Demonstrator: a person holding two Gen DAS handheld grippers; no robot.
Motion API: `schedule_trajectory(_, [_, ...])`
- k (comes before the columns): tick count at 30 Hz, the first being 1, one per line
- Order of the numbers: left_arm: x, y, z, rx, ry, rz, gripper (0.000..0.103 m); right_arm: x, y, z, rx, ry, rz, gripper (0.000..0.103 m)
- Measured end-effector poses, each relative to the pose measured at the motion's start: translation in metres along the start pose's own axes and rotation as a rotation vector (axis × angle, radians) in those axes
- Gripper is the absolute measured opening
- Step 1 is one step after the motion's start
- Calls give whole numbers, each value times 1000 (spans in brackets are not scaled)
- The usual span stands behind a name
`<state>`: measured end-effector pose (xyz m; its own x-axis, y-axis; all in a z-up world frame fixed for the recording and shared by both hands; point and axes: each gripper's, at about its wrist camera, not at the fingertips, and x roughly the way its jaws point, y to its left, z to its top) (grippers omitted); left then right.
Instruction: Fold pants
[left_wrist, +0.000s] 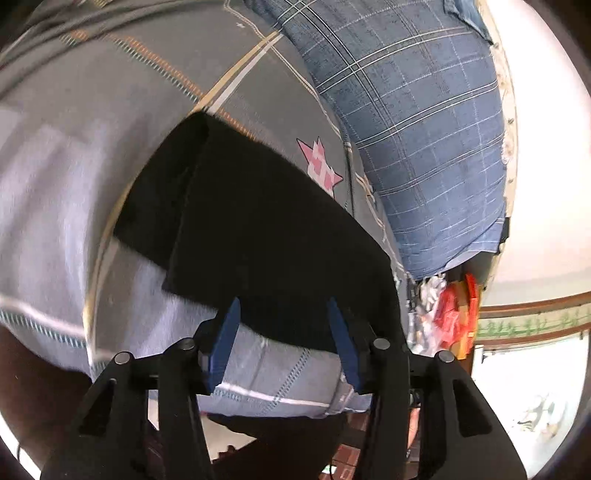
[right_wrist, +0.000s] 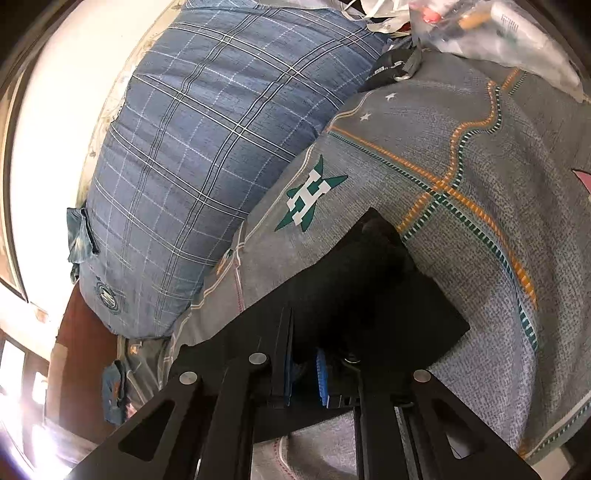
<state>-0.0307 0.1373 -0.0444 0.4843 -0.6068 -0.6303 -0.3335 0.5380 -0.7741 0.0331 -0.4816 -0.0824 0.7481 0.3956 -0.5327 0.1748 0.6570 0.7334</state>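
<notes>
A: What is the surface, and what is around it?

B: A bed under a grey bedsheet (right_wrist: 480, 155) with orange and green dashed stripes and star badges. A single blue plaid pillow (right_wrist: 192, 155) lies beyond the fingers in both views, against a pale wall (right_wrist: 62, 92). Past the pillow in the right wrist view sits a clear plastic bag (right_wrist: 491, 26) of small items; in the left wrist view some red packaging (left_wrist: 454, 317) shows just right of the right-hand finger, at the bed's edge.

A: Where are the pants?

B: One pair of black pants (left_wrist: 258, 229), folded flat on the sheet. In the left wrist view they lie just ahead of the fingertips and between them; their near hem runs across the gap. In the right wrist view the cloth comes right down between the fingers.

A: And the grippers?

B: Two, each with two blue-padded fingers. The left gripper (left_wrist: 284, 314) has its jaws apart, pads clear of the cloth on both sides. The right gripper (right_wrist: 304, 365) has its jaws drawn nearly together with black fabric between the pads, so it is pinching the pants.

A: Any hands visible?

B: None that I can make out.
</notes>
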Motion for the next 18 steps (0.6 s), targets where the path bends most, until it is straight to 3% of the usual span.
schedule_trajectory(3, [1, 7, -7, -26, -8, 12, 66, 1, 1, 2, -1, 2, -5, 13])
schedule_trajectory(6, [13, 14, -16, -64, 47, 13, 66, 1, 0, 3, 12, 7, -2, 13])
schedule_trajectory(9, [14, 16, -8, -80, 21, 31, 66, 1, -2, 2, 9, 10, -3, 13])
schedule_trajectory(13, [7, 8, 3, -100, -6, -40, 65, -1, -3, 1, 11, 10, 3, 13])
schedule_trajectory(18, [7, 0, 11, -89, -9, -33, 65, 0, -3, 1, 14, 13, 6, 13])
